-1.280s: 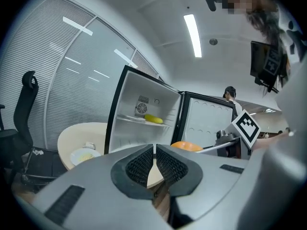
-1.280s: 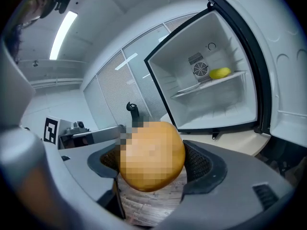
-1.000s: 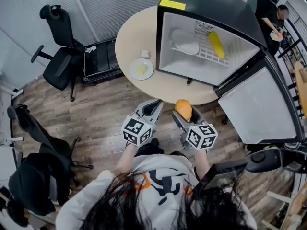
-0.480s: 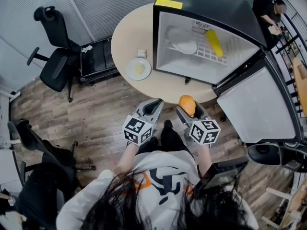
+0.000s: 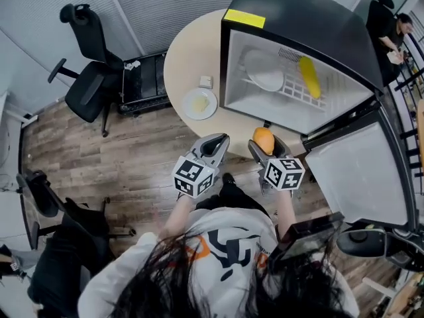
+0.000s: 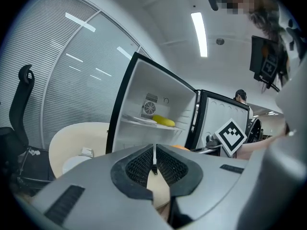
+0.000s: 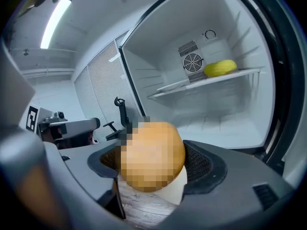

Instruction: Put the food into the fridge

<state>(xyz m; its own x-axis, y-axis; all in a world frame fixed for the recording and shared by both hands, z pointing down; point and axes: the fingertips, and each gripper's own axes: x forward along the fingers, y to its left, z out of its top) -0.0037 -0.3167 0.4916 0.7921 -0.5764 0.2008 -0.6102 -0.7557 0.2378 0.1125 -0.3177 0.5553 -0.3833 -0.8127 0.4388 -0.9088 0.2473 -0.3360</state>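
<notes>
Right gripper (image 5: 266, 147) clamped on orange (image 5: 264, 138), held just in front of the open fridge (image 5: 298, 32), over the near edge of the round table (image 5: 189, 52); orange not inside. Left gripper (image 5: 213, 144) beside it, jaws pressed together, nothing between. Fridge shelf carries a white plate (image 5: 264, 79) and a yellow food item (image 5: 309, 77). Small plate (image 5: 199, 103) sits on the table left of the fridge.

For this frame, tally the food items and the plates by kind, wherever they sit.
Orange fruit: 1, in the right hand-held gripper
Long yellow food: 1, on the fridge shelf
Pale yellow food: 1, on the table plate
White plates: 2, the table plate and a fridge plate
Total: 5
</notes>
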